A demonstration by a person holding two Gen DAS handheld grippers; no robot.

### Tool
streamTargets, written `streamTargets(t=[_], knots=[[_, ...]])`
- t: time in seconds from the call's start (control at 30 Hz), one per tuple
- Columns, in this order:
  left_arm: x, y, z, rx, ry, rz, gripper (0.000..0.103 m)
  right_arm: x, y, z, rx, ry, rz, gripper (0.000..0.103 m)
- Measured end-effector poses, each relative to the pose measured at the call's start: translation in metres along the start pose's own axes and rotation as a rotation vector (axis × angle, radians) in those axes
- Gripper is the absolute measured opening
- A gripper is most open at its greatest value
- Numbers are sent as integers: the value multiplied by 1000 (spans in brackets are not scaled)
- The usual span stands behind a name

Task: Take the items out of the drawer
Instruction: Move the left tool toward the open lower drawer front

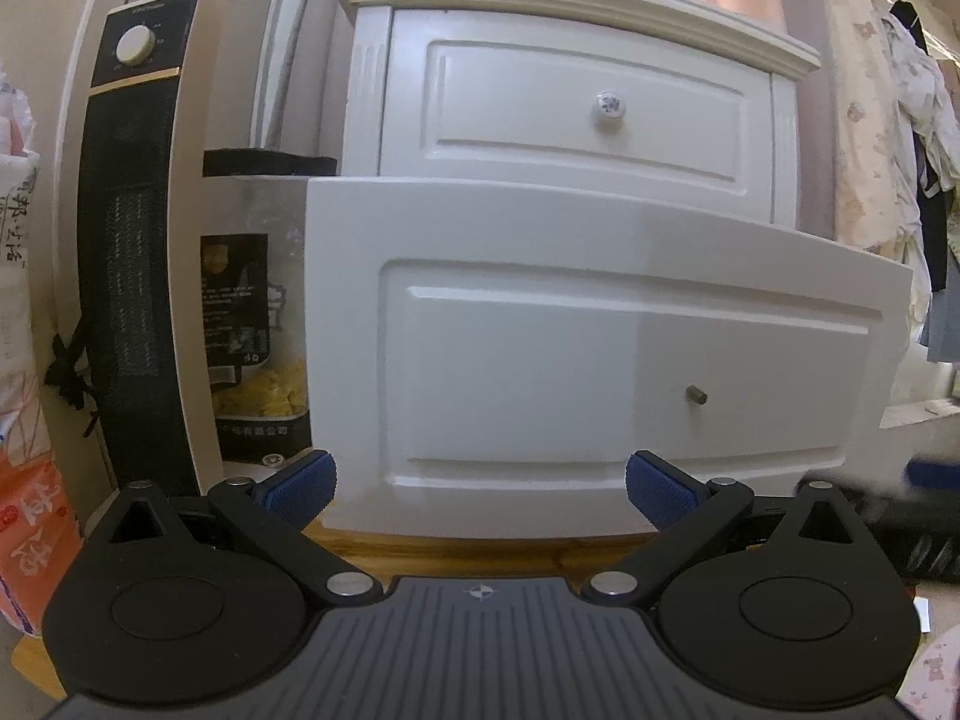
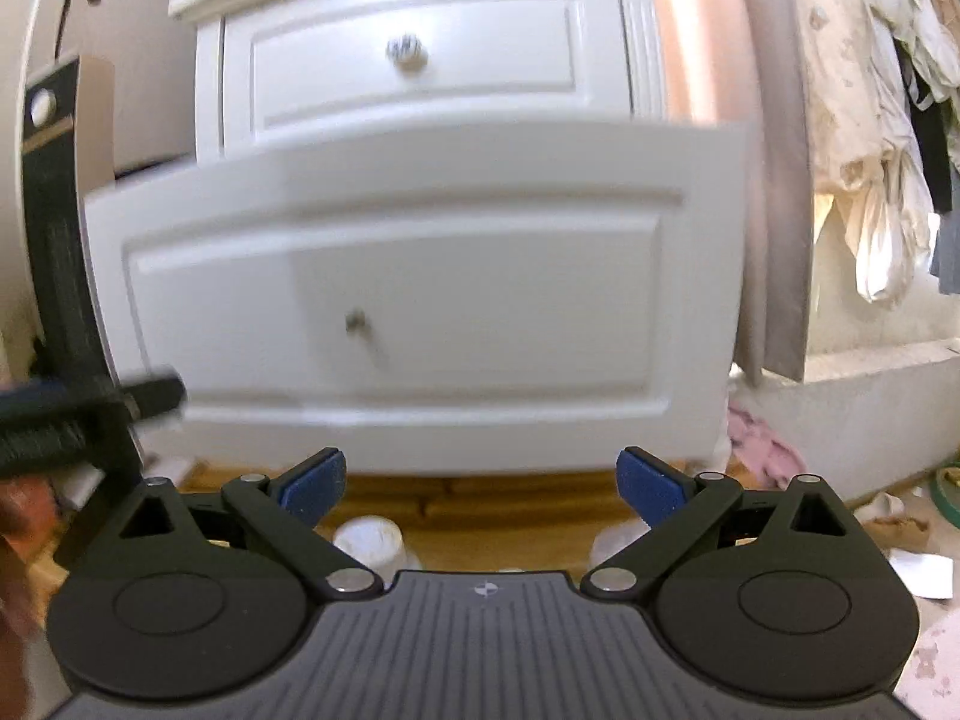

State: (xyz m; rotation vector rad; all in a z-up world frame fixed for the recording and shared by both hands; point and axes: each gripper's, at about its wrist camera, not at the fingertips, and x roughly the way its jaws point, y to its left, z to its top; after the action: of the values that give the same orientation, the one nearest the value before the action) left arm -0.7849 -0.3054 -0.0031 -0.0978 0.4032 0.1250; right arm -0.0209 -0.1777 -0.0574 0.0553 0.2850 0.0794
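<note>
You held the left gripper (image 1: 480,489) and right gripper (image 2: 480,489) wide and empty before the nightstand's (image 1: 576,18) pulled-out lower drawer (image 1: 600,348), its contents hidden, nothing yet taken.

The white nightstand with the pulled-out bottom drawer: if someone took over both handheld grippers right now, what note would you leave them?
Left gripper: open, empty, facing the white lower drawer front.
Right gripper: open, empty, also low in front of that drawer.
The drawer is pulled out from the white nightstand; its knob is missing, only a bare metal screw stub remains.
The upper drawer with the patterned ceramic knob is closed.
Done: drawer opened.
Left: lift above the front and take the items; contents are hidden from both views.
</note>
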Motion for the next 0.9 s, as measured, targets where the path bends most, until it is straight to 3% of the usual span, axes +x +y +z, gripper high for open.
streamTargets(t=[0.13,0.37,0.7,0.83,0.9], knots=[[-2,-8,3,2,-19,-23,103,-12,-13,18,-9,-67,-44,103],[0,-39,4,41,-77,-29,103,-25,-31,37,-27,-112,-60,103],[11,-83,-8,93,-111,-56,102,-27,-41,29,-27,-138,-96,103],[16,-99,-8,107,-159,-41,77,-28,-48,26,-29,-154,-114,103],[22,-106,-8,96,-148,-47,70,-28,-52,26,-24,-155,-115,103]])
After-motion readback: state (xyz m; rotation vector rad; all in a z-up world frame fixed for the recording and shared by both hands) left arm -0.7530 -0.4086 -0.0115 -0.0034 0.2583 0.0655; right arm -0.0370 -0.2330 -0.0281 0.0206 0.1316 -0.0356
